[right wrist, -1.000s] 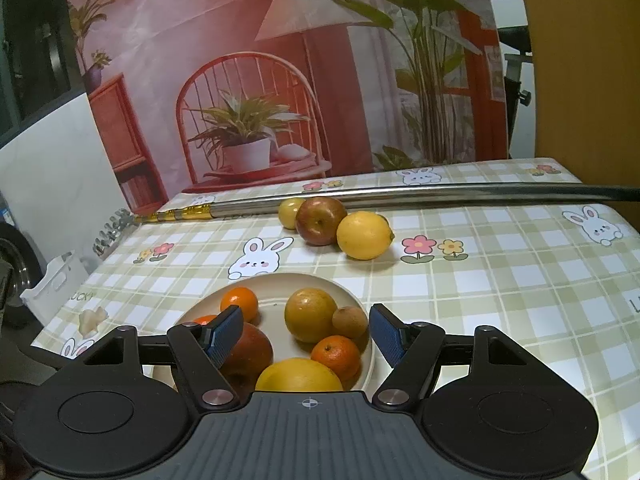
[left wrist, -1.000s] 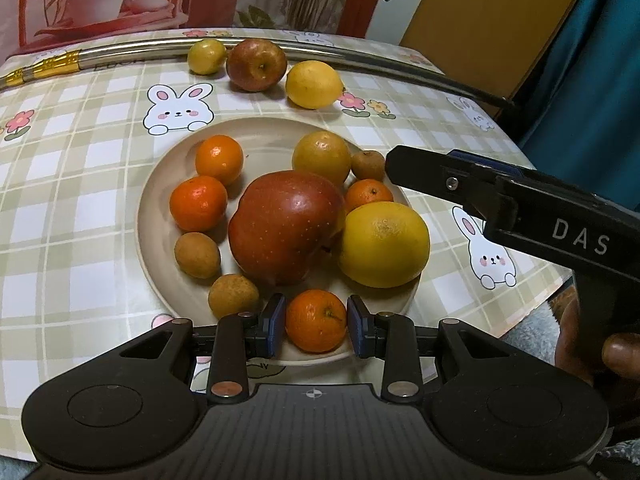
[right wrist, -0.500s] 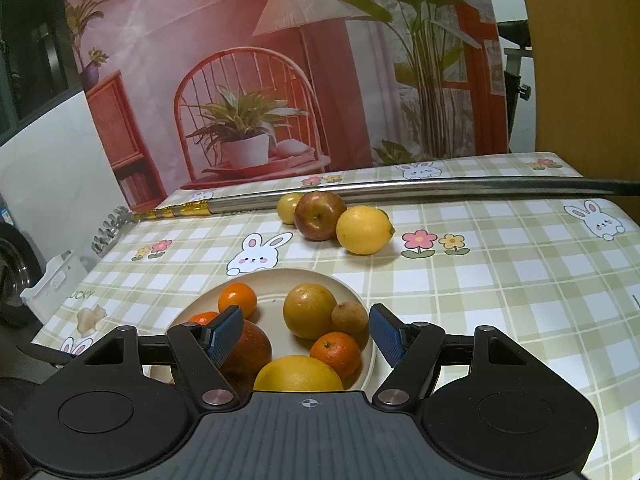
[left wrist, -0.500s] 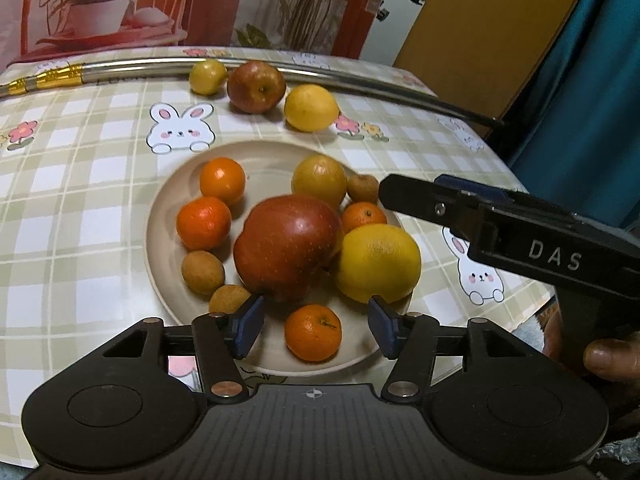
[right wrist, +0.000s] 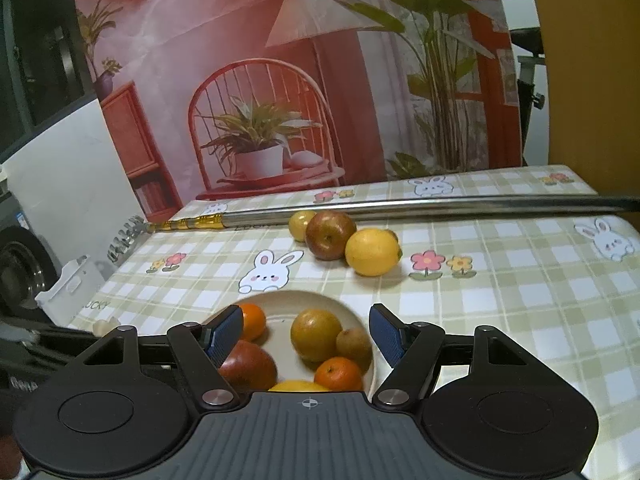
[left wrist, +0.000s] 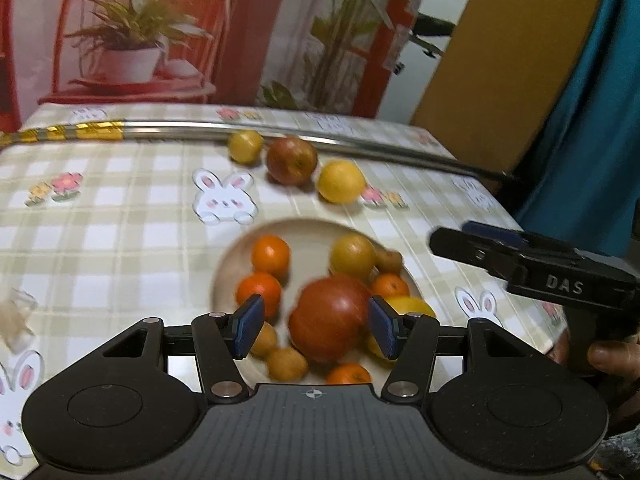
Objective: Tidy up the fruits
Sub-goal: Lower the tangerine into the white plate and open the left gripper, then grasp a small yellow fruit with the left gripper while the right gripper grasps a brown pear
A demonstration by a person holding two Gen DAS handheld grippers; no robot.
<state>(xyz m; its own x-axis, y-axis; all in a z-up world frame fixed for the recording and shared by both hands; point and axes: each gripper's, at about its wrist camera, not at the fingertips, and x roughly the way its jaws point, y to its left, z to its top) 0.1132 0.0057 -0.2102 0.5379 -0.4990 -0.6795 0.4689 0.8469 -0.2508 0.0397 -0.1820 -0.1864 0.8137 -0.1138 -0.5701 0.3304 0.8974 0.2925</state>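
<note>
A beige plate (left wrist: pixel 308 226) on the checked tablecloth holds a large red apple (left wrist: pixel 330 318), a big lemon (left wrist: pixel 414 307), several mandarins and small brown fruits. The nearest mandarin (left wrist: pixel 348 374) lies free at the plate's front edge. My left gripper (left wrist: pixel 316 326) hovers open above the plate's near side, with nothing between its pads. Beyond the plate, a small yellow fruit (left wrist: pixel 245 146), a red apple (left wrist: pixel 292 160) and a lemon (left wrist: pixel 341 182) rest on the cloth. My right gripper (right wrist: pixel 306 332) is open and empty over the plate (right wrist: pixel 304 296), facing that apple (right wrist: pixel 330 234) and lemon (right wrist: pixel 372 252).
A long metal rod (right wrist: pixel 440 204) with a gold end lies across the far side of the table, right behind the loose fruits. The right gripper's black body (left wrist: pixel 560 276) and a person's hand (left wrist: pixel 612 360) fill the right of the left wrist view. A white holder (right wrist: pixel 76 288) stands off the table's left edge.
My left gripper opened and let go of the mandarin on the plate's front edge, then rose and drew back, tilting up. The right gripper has stayed put.
</note>
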